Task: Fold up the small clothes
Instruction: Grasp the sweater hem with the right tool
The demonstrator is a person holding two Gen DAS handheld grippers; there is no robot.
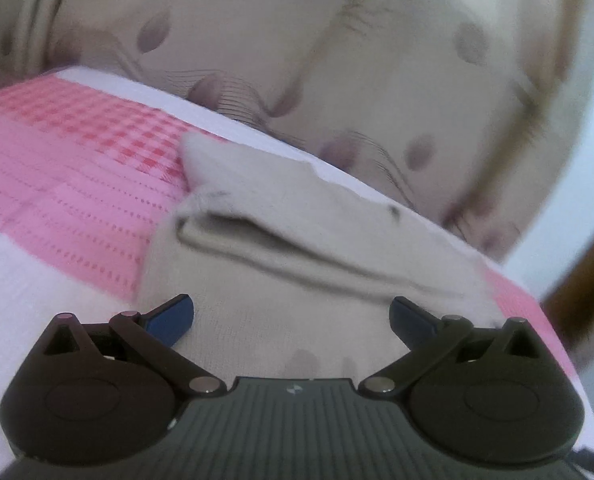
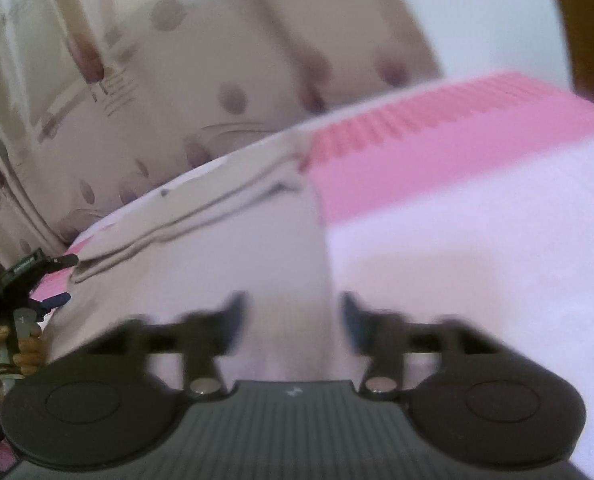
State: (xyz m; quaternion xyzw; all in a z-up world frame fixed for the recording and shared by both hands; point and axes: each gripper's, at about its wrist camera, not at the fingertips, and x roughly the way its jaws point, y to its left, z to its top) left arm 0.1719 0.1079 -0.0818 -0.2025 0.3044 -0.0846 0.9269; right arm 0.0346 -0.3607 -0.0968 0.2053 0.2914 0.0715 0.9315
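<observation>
The garment [image 1: 297, 248] is a small, pale beige piece of plain knit cloth, lying flat on a bed cover [image 1: 57, 200] patterned in pink checks and stripes with white bands. One part is folded back over the rest, leaving a thick doubled edge that runs from about 9 o'clock to 4 o'clock across the left wrist view; the long axis of the cloth follows that same slant, and its far edge lies close to the rim of the bed, beside a floral curtain [image 1: 257, 40] at 12 o'clock. In the right wrist view the garment [image 2: 217, 240] fills the centre and its fold line climbs from 8 o'clock toward 1 o'clock. No container shows in either view. The left gripper [image 1: 291, 320] hovers over the near part of the cloth with its jaws spread wide and nothing between the blue pads. The right gripper [image 2: 293, 320], blurred, stands with jaws apart over the garment's near right edge, gripping nothing.
</observation>
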